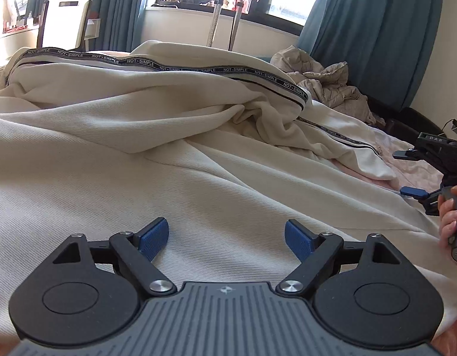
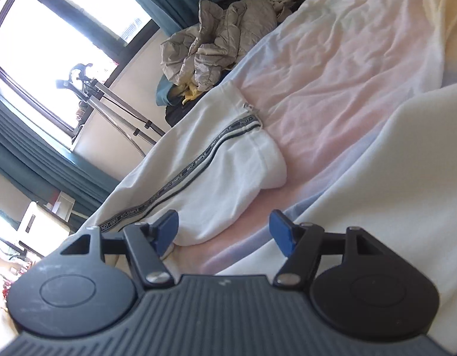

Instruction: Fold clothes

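Observation:
A cream zip-up jacket (image 1: 139, 154) with a black "NOT-SIMPLE" tape (image 1: 199, 69) lies rumpled across the bed. My left gripper (image 1: 227, 240) is open and empty, low over the jacket's flat body. My right gripper (image 2: 224, 235) is open and empty, tilted, just above the bed between the jacket's taped sleeve or hem end (image 2: 228, 175) and another cream part of the jacket (image 2: 391, 207). The right gripper also shows in the left wrist view (image 1: 406, 172) at the right edge, open, held by a hand.
A pink and pastel sheet (image 2: 332, 74) covers the bed. A crumpled grey-beige quilted garment (image 1: 323, 83) lies at the far side, also in the right wrist view (image 2: 213, 41). Teal curtains (image 1: 376, 29), a window, a metal stand (image 1: 216, 14) and a white chair (image 1: 65, 20) are behind.

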Demonstrator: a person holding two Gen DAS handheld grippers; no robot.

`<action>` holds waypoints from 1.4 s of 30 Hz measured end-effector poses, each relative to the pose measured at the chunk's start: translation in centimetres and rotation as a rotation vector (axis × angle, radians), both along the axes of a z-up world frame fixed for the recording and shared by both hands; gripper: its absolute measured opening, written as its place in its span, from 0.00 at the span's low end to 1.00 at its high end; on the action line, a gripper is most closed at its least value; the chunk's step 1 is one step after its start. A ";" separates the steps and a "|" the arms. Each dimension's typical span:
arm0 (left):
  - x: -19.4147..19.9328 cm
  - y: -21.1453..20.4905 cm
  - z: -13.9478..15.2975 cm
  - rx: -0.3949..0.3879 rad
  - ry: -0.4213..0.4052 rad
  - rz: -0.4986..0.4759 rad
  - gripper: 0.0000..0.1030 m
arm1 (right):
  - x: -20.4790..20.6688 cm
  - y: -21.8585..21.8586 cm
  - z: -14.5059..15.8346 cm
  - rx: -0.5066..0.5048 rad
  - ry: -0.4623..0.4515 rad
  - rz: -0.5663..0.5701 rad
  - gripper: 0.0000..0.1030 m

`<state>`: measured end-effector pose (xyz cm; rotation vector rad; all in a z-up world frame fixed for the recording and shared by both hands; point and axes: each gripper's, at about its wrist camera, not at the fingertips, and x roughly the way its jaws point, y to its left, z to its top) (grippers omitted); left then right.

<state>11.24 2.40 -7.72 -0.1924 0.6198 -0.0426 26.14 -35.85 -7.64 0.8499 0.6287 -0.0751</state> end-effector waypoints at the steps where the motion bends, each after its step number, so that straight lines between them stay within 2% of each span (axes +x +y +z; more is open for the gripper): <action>1: 0.3 0.1 -0.1 -0.004 -0.006 0.002 0.86 | 1.2 0.4 -0.7 0.008 0.015 -0.014 0.67; 4: 1.1 0.7 -0.6 -0.037 -0.020 0.010 0.87 | 3.6 0.9 -1.8 0.008 0.022 -0.054 0.65; 5: 1.3 0.8 -0.7 -0.047 -0.027 0.011 0.88 | 4.4 0.9 -1.7 -0.007 0.007 -0.067 0.61; 6: 1.5 0.8 -0.9 -0.055 -0.036 0.010 0.89 | 5.2 0.8 -1.6 -0.023 -0.008 -0.078 0.54; 8: 1.6 0.8 -1.0 -0.064 -0.048 0.013 0.89 | 6.3 0.4 -1.2 -0.075 0.002 -0.132 0.08; 11: 1.7 1.1 -0.7 -0.101 -0.070 0.004 0.89 | 7.1 -0.5 0.2 -0.167 0.002 -0.216 0.03; 15: 1.5 1.6 -0.1 -0.168 -0.113 -0.039 0.89 | 7.0 -3.9 3.8 -0.281 -0.050 -0.331 0.03; 19: 0.9 1.1 0.9 -0.163 -0.153 -0.073 0.89 | 5.0 -9.3 5.8 -0.374 -0.064 -0.403 0.03; 21: 0.9 0.7 1.0 -0.147 -0.148 -0.081 0.89 | 3.7 -12.1 4.5 -0.400 0.006 -0.407 0.03; 25: 1.4 0.4 0.5 -0.161 -0.106 -0.080 0.89 | 1.5 -15.4 -0.5 -0.370 0.202 -0.343 0.03; 26: 1.6 0.6 0.3 -0.170 -0.094 -0.071 0.89 | 1.0 -15.8 -1.5 -0.336 0.224 -0.339 0.03; 29: 1.7 1.0 0.2 -0.187 -0.074 -0.044 0.89 | 0.0 -16.1 0.0 -0.311 0.140 -0.357 0.03; 31: 1.8 1.4 0.2 -0.187 -0.073 -0.028 0.89 | -0.5 -15.8 2.2 -0.344 0.064 -0.377 0.03; 33: 2.0 1.3 0.2 -0.177 -0.073 -0.021 0.89 | -0.7 -15.3 3.2 -0.414 0.033 -0.386 0.03; 35: 2.1 1.1 0.1 -0.160 -0.070 -0.018 0.89 | -0.8 -15.2 2.2 -0.444 0.064 -0.382 0.03; 38: 2.2 0.7 0.1 -0.128 -0.065 -0.024 0.89 | -1.7 -16.6 -1.5 -0.344 0.162 -0.363 0.04; 40: 2.1 0.4 0.1 -0.106 -0.064 -0.035 0.89 | -2.6 -17.0 -2.4 -0.299 0.144 -0.354 0.05; 42: 2.1 0.1 0.1 -0.089 -0.067 -0.045 0.89 | -3.1 -17.0 -2.1 -0.290 0.127 -0.329 0.13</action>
